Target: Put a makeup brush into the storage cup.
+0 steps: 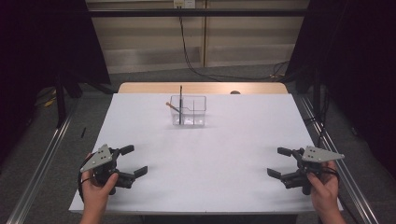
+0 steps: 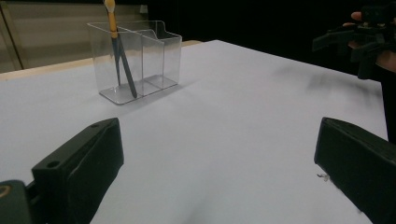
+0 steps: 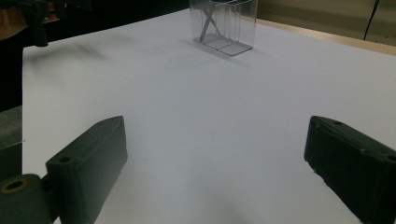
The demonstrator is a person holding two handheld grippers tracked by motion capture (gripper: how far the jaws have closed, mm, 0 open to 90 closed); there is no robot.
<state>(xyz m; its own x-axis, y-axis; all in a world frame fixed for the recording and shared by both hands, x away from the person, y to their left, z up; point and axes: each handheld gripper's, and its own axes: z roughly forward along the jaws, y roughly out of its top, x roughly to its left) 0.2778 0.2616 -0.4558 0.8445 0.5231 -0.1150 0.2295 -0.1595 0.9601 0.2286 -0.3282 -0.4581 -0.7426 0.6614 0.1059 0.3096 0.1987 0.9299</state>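
Observation:
A clear plastic organizer (image 1: 188, 111) with several compartments stands at the back middle of the white tabletop (image 1: 205, 154). In its left compartment lean a dark pen (image 1: 180, 99) and a yellow-handled brush (image 1: 171, 106). My left gripper (image 1: 134, 160) rests near the front left corner, open and holding nothing. At the front right, my right gripper (image 1: 278, 162) is open and bare too. In the left gripper view the organizer (image 2: 140, 60) holds the brush (image 2: 111, 21) and the pen (image 2: 126, 70) far ahead of the left gripper (image 2: 215, 158). The right gripper view shows the organizer (image 3: 224, 25) far beyond the right gripper (image 3: 215, 158).
A wooden table edge (image 1: 201, 87) shows behind the white board. Metal rails (image 1: 42, 163) run along both sides on the floor, and cables (image 1: 196, 70) trail at the back. The other gripper (image 2: 359, 37) appears at the far right in the left gripper view.

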